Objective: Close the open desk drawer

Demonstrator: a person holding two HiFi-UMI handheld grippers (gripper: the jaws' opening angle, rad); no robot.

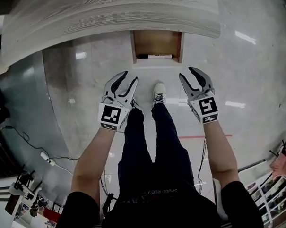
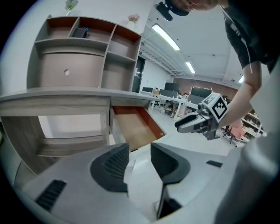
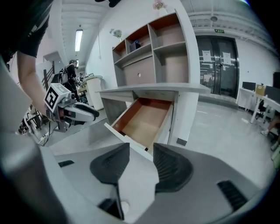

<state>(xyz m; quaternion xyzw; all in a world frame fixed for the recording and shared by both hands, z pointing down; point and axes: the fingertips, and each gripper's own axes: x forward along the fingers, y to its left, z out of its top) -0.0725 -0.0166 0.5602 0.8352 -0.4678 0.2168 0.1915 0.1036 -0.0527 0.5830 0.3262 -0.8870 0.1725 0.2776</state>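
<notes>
One drawer (image 1: 157, 45) stands pulled out from under the pale wood-grain surface (image 1: 105, 16), far middle of the head view, a little right of centre. Brown bottom inside, reddish side walls, white front panel turned toward the person.

Two tools hang near of that front panel, both apart from it, neither touching. To the drawer's left, the left tool (image 1: 128, 77); to its right, the right tool (image 1: 188, 73); the drawer front lies between them and farther off. Both point forward and down.

Jaws of the left tool: apart, nothing gripped. Jaws of the right tool: apart as well, nothing gripped; the drawer's white front edge shows just beyond the gap. Each tool shows in the other's gripper view, off to the side, well apart from its partner.

Bare forearms (image 1: 93, 156) run back from the tools to black sleeves (image 1: 83, 208). Between the arms, dark trousers (image 1: 154, 148) and one white shoe (image 1: 159, 91) planted on the floor (image 1: 255, 73), just near of the drawer front.

Above the surface, an open shelf unit (image 2: 78, 48) with several compartments; a small dark thing (image 2: 81, 32) sits in an upper one, too small to tell. Floor glossy and pale; a red line (image 1: 205, 136) crosses it at right, a white cable (image 1: 45, 158) trails at left.
</notes>
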